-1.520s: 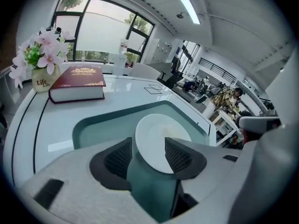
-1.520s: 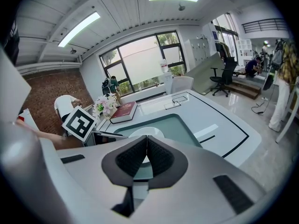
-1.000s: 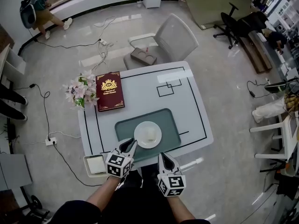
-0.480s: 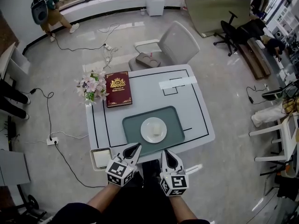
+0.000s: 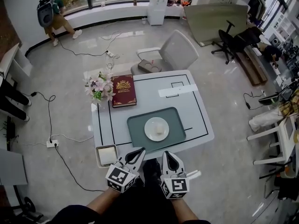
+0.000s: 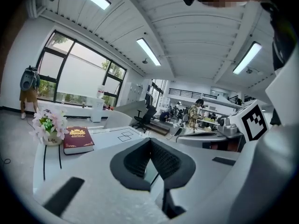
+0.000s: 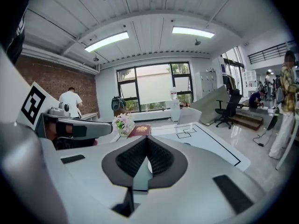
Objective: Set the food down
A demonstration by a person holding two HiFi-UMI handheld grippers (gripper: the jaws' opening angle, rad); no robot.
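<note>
Food (image 5: 159, 127) looks set down on the plate (image 5: 148, 134); left gripper (image 5: 139, 151) and right gripper (image 5: 169, 155), jaws clenched empty, need only withdraw.

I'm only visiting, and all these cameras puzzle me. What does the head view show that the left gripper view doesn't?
Only the head view shows the plate with food on it, and a white box by the table's near corner. Only the left gripper view shows the ceiling lights and a close look at the left gripper, whose jaws are shut and empty. Both show the table, the book and the flowers.
</note>
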